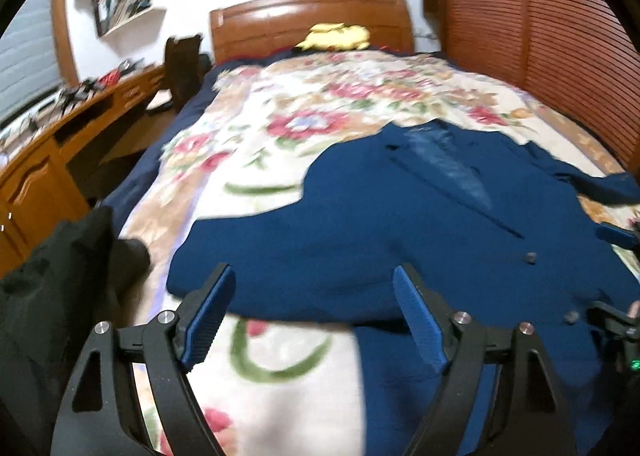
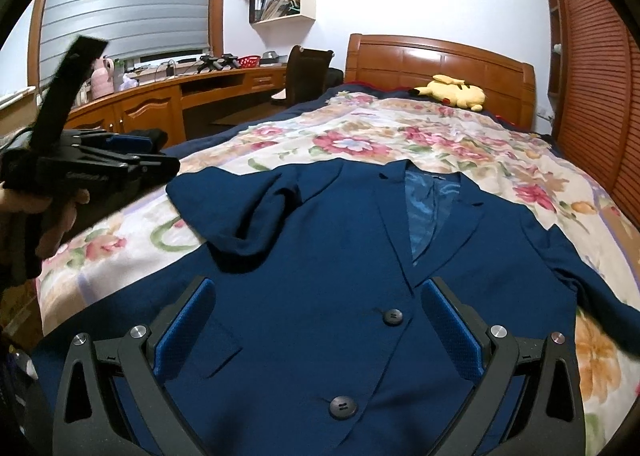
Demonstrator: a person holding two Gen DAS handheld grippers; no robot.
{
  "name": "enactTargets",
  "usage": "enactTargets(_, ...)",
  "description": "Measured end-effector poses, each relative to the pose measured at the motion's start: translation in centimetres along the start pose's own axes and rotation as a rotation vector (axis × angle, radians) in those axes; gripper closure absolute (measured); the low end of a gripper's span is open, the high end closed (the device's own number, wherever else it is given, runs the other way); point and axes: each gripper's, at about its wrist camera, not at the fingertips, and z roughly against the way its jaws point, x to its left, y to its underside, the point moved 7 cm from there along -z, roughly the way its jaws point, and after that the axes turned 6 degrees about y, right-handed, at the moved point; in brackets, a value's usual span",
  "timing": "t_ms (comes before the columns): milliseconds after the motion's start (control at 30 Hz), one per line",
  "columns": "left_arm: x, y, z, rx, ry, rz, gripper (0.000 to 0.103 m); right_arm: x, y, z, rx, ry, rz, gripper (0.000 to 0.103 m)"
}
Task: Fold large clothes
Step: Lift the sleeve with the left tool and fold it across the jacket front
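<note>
Both grippers, left gripper (image 1: 314, 310) and right gripper (image 2: 318, 322), gape wide and empty; the jacket (image 2: 340, 240) lies lengthwise ahead, its folded sleeve (image 2: 256, 211) nearer the left.

The left gripper (image 1: 314, 276) tilts steeply downward, its jaws spread wide with nothing between the blue pads. A hand (image 2: 44, 211) grips its handle from below. The right gripper (image 2: 316, 288) leans down more gently, its jaws likewise wide apart and empty.
</note>
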Motion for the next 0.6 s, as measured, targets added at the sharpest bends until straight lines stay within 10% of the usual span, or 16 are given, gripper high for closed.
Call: enactTargets(600, 9.8, 4.2, -10.5, 0.194, -0.078, 0.234, 0.021, 0.9, 0.2, -2.4, 0.039, -0.016, 0.035, 0.001)
